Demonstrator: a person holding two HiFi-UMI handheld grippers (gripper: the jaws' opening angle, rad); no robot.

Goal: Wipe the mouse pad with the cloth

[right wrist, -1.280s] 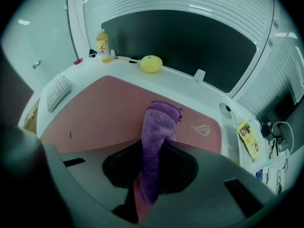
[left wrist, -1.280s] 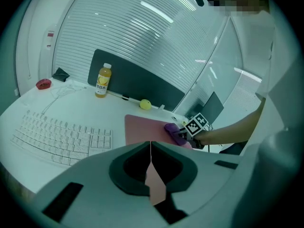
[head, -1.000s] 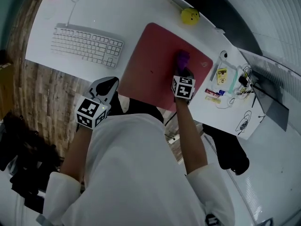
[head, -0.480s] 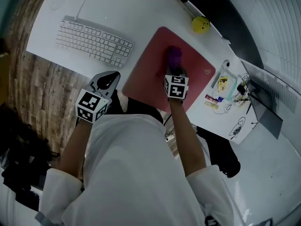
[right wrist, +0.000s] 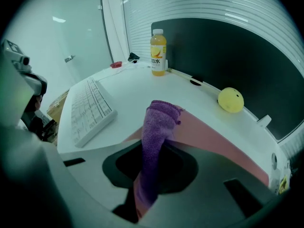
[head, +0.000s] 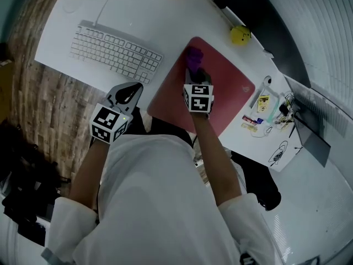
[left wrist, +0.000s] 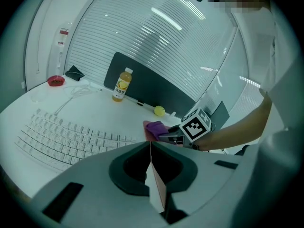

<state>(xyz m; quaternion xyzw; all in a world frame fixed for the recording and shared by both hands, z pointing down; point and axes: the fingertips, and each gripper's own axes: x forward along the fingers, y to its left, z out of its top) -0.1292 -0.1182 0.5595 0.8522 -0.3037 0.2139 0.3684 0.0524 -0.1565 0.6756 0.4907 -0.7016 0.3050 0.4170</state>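
A red mouse pad (head: 226, 93) lies on the white desk, right of the keyboard. My right gripper (head: 194, 75) is shut on a purple cloth (head: 193, 58), whose free end rests on the pad's far left corner. In the right gripper view the cloth (right wrist: 159, 127) runs out from between the jaws onto the pad (right wrist: 213, 139). My left gripper (head: 128, 97) hovers shut at the desk's near edge, just left of the pad, holding nothing. From the left gripper view the cloth (left wrist: 154, 127) and the right gripper's marker cube (left wrist: 196, 125) show ahead.
A white keyboard (head: 116, 49) lies left of the pad. A yellow ball (head: 240, 35) and a juice bottle (right wrist: 158, 46) stand along the dark back panel. Small items and cables (head: 267, 109) clutter the desk right of the pad.
My right gripper has dragged the cloth across the pad, from its middle right toward its far left corner. The left gripper has stayed at the desk's near edge.
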